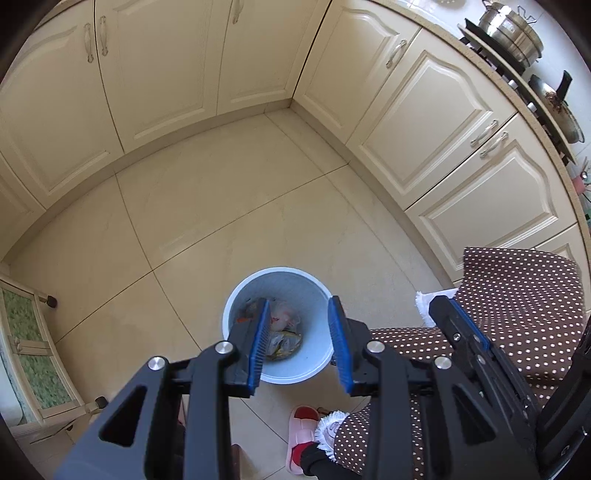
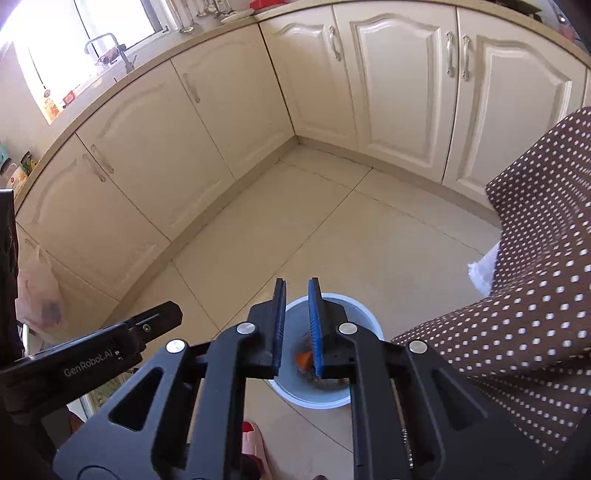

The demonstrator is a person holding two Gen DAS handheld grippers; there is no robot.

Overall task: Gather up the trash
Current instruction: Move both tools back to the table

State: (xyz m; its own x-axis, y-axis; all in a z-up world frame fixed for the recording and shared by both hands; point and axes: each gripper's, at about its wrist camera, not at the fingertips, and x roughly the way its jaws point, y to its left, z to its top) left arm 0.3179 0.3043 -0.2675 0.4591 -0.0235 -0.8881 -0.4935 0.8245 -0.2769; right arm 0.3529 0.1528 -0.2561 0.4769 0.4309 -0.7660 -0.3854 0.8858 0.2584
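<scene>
Both grippers hover above the light-blue trash bin (image 1: 277, 325) on the floor: left gripper (image 1: 300, 345) spread wide and empty, right gripper (image 2: 296, 326) narrowly parted, empty. Bagged trash (image 1: 282, 332) lies inside; collection appears largely done.

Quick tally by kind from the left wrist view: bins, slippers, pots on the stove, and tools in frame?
Bins: 1, the blue trash bin, with trash inside
Slippers: 1, pink slipper
Pots: 2, steel pot and pan
Tools: 2, left tool and right tool
Total: 6
</scene>
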